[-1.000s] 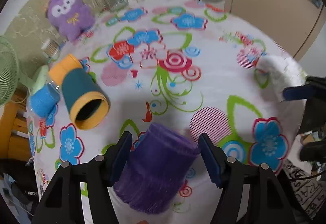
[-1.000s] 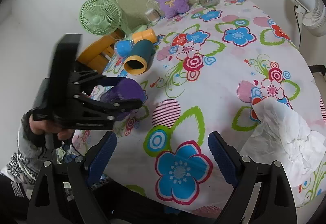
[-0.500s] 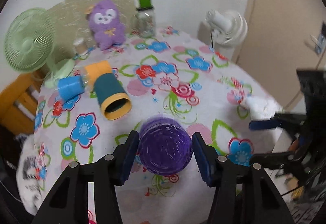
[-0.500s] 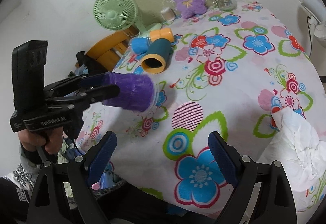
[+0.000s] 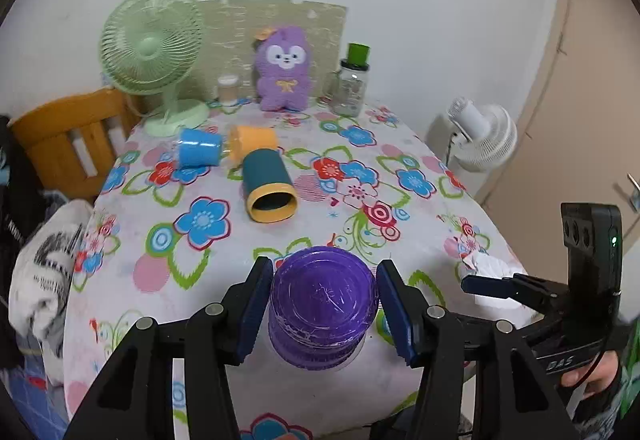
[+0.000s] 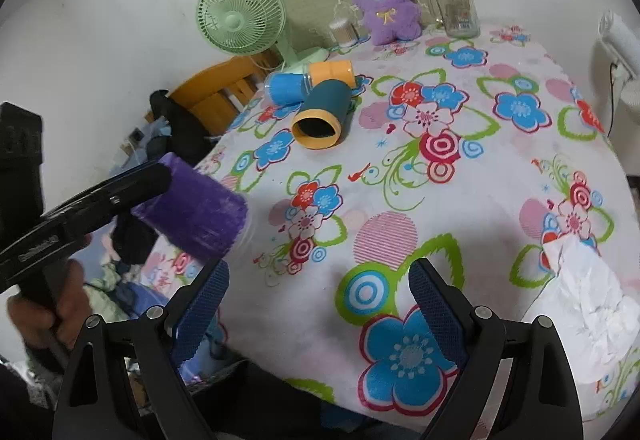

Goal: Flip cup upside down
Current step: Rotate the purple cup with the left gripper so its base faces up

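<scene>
While the left gripper clamps the purple cup by its sides, it hangs tipped sideways over the table's near edge. Thin, light plastic, probably: squeeze gently mid-wall. Beyond, the right gripper gapes, holding nothing.

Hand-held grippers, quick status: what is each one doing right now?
Left hand-held gripper: shut on the purple cup, held above the table.
Right hand-held gripper: open, holding nothing.
</scene>
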The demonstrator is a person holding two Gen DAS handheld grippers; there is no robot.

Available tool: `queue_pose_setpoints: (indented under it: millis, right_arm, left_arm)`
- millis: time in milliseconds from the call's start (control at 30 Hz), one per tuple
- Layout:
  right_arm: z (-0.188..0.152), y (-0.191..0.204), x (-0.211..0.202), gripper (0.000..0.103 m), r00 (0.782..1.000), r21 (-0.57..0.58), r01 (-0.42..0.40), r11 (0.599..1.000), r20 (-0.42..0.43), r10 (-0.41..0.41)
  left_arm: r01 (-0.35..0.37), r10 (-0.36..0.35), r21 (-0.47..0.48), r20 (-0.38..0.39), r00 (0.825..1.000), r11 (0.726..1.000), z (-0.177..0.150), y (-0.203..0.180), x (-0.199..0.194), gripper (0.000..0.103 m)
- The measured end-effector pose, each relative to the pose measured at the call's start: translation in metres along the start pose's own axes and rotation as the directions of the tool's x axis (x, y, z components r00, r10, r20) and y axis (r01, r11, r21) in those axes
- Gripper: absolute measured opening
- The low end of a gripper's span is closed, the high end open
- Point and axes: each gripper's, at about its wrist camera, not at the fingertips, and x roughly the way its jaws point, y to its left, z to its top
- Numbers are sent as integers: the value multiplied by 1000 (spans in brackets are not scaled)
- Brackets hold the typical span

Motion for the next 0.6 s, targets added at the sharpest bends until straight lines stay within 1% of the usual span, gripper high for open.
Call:
queue_pose_setpoints:
  millis: [67, 133, 200, 267, 333, 467, 600]
  right_arm:
    - [0, 4, 3, 93, 1000, -24, 23, 999, 0, -23]
    - [-1, 10, 6, 93, 998, -55, 57, 997, 2, -57]
    - [-1, 16, 7, 93, 996, -90, 92, 992, 14, -91]
    - [-1, 20, 7, 93, 994, -112, 110, 988, 24, -108]
    - [-1, 23, 7, 93, 993, -118, 116, 986, 30, -113]
    - [0, 29, 7, 93, 990, -137, 136, 981, 47, -131]
    - [-1, 34, 10, 93, 990, -148, 140, 979, 42, -136]
  left_arm:
    - [4, -4, -39, 10, 1000, 999, -5, 3, -2, 56]
    - [-8, 9, -64, 18, 1000, 998, -9, 6, -3, 56]
    - [-24, 25, -69, 19, 1000, 997, -12, 7, -3, 56]
    - [-40, 42, -73, 27, 999, 997, -15, 8, -4, 56]
    - [-54, 58, -83, 38, 998, 995, -18, 10, -6, 56]
    - [-52, 56, -106, 41, 998, 993, -23, 14, -6, 56]
    - [-59, 63, -123, 32, 997, 991, -28, 18, -3, 56]
